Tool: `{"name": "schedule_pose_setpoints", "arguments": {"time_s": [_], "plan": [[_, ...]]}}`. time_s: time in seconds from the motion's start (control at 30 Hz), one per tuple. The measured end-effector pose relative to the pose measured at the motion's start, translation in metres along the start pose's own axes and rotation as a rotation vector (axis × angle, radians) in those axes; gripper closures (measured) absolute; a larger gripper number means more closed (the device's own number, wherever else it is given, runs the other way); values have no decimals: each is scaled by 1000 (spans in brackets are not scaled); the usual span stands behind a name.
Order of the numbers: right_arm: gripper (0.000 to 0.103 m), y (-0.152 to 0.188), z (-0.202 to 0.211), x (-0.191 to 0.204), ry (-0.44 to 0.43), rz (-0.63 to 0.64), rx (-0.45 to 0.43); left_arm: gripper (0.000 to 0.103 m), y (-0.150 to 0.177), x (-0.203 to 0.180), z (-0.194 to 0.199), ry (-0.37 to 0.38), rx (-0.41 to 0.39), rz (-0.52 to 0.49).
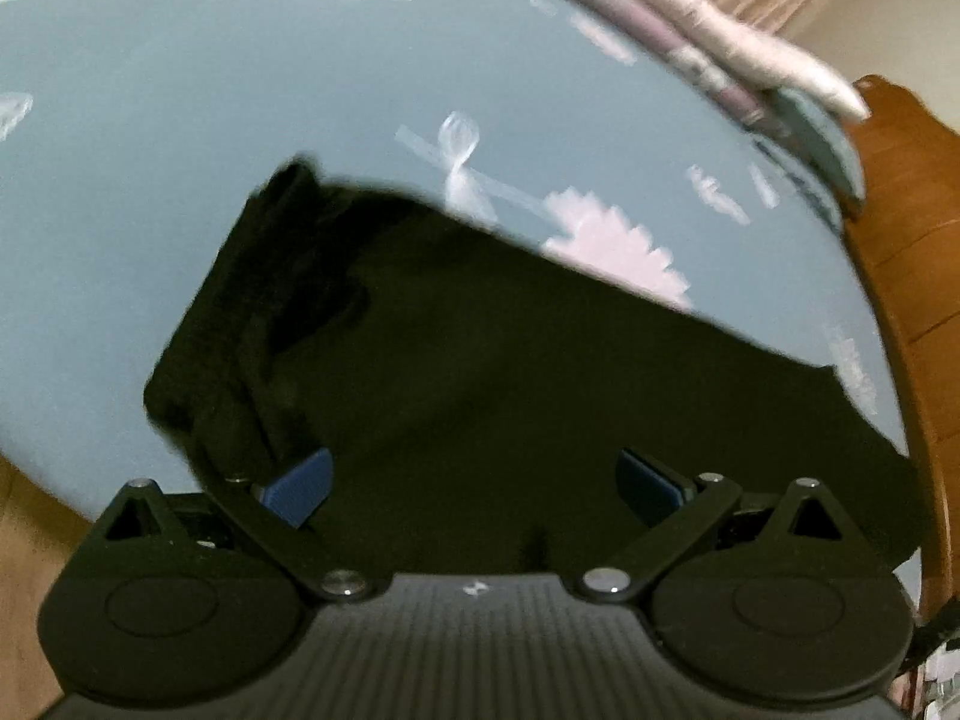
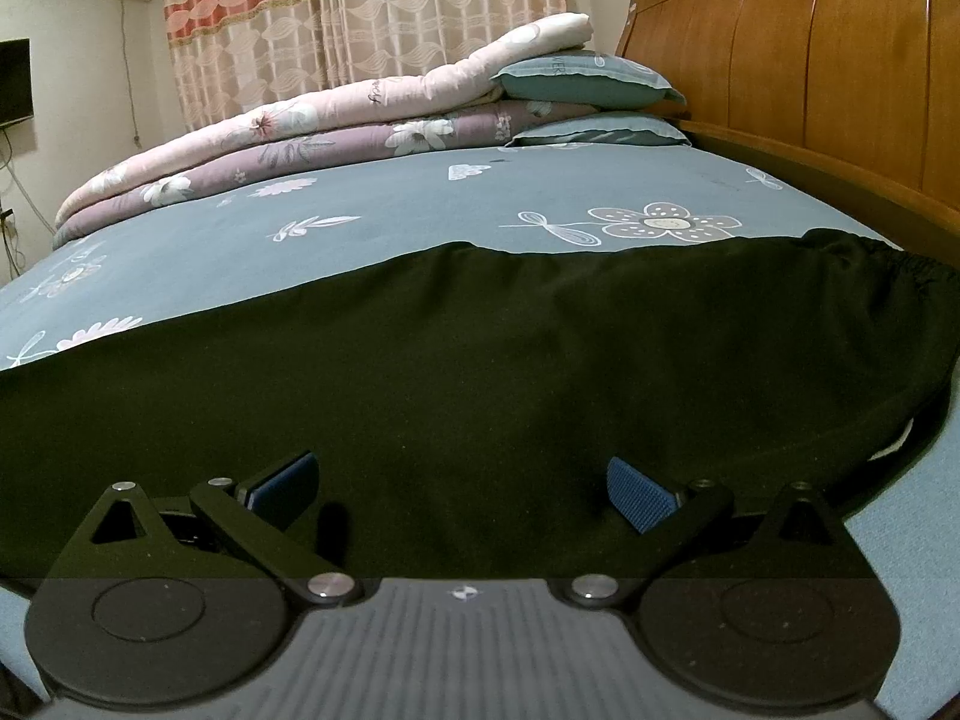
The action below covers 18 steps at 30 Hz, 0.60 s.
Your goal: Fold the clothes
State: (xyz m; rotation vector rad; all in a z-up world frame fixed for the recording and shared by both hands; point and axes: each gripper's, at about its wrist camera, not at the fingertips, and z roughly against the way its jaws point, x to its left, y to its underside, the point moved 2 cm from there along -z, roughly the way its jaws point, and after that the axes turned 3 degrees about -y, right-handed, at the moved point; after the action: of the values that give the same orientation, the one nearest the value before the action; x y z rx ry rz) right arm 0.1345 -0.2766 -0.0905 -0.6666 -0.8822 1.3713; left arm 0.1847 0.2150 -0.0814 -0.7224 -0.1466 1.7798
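A black garment (image 1: 510, 384) lies spread on the blue flowered bed sheet (image 1: 150, 180); its far left end is bunched into folds. My left gripper (image 1: 474, 489) hovers over its near edge, open, blue pads wide apart with nothing between them. In the right wrist view the same black garment (image 2: 480, 360) stretches flat across the bed, its gathered waistband (image 2: 882, 258) at the right. My right gripper (image 2: 462, 489) stands open low over the near part of the cloth, holding nothing.
Folded quilts (image 2: 288, 138) and two pillows (image 2: 588, 81) are stacked at the far side of the bed. A wooden headboard (image 2: 810, 60) rises at the right; curtains (image 2: 360, 18) hang behind. The sheet (image 2: 420, 210) beyond the garment is bare.
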Motion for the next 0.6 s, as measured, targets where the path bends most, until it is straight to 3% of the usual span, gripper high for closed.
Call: {"name": "schedule_pose_setpoints", "arguments": {"time_s": [0.2, 0.6], "plan": [[0, 1, -2, 3, 15, 20, 5, 3, -6, -25, 6, 72, 8, -18], [0, -2, 0, -4, -13, -23, 3, 3, -10, -101, -27, 80, 50, -85]]}}
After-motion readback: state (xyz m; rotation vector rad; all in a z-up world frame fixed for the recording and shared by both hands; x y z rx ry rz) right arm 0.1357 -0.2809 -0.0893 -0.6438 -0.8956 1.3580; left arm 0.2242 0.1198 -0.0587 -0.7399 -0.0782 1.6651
